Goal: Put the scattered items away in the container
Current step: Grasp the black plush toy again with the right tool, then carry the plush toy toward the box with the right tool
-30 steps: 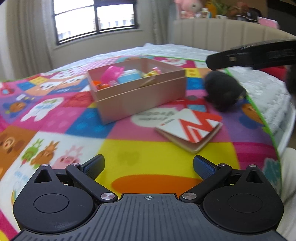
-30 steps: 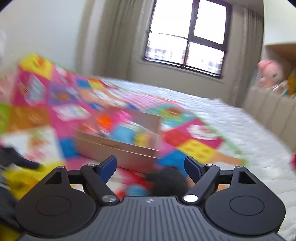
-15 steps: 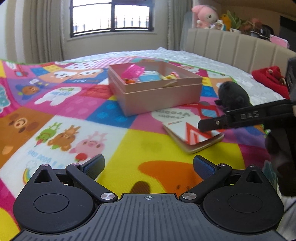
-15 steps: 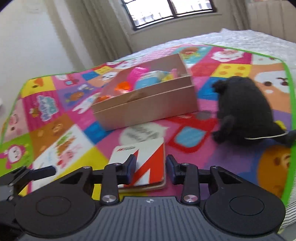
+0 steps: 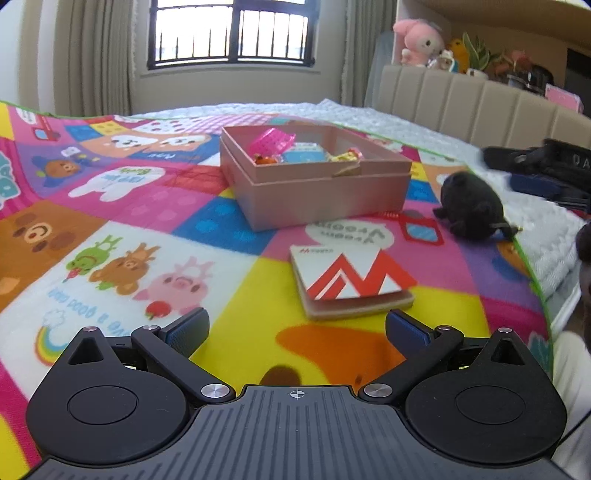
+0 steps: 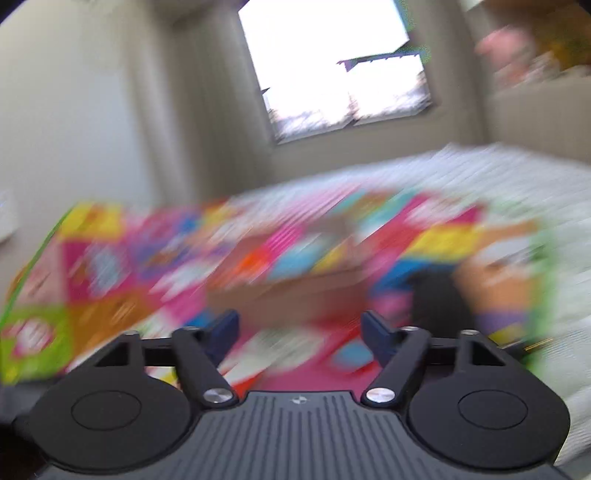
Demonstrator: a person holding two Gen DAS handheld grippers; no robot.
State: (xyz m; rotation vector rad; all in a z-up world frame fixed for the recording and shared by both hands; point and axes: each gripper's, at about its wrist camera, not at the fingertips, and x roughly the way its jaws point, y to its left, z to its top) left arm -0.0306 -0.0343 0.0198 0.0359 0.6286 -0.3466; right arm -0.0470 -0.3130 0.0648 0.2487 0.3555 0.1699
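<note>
Right gripper no longer pinched over red-white booklet; jaws opening, wide, nothing between. Left gripper jaws apart, empty; booklet just ahead, pink box beyond, black plush toy ahead-right.

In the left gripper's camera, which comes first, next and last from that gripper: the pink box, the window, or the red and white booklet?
From the left gripper:
1. Red and white booklet, lying on the mat just ahead.
2. Pink box, farther back on the mat, toys inside.
3. Window, on the far wall.
</note>
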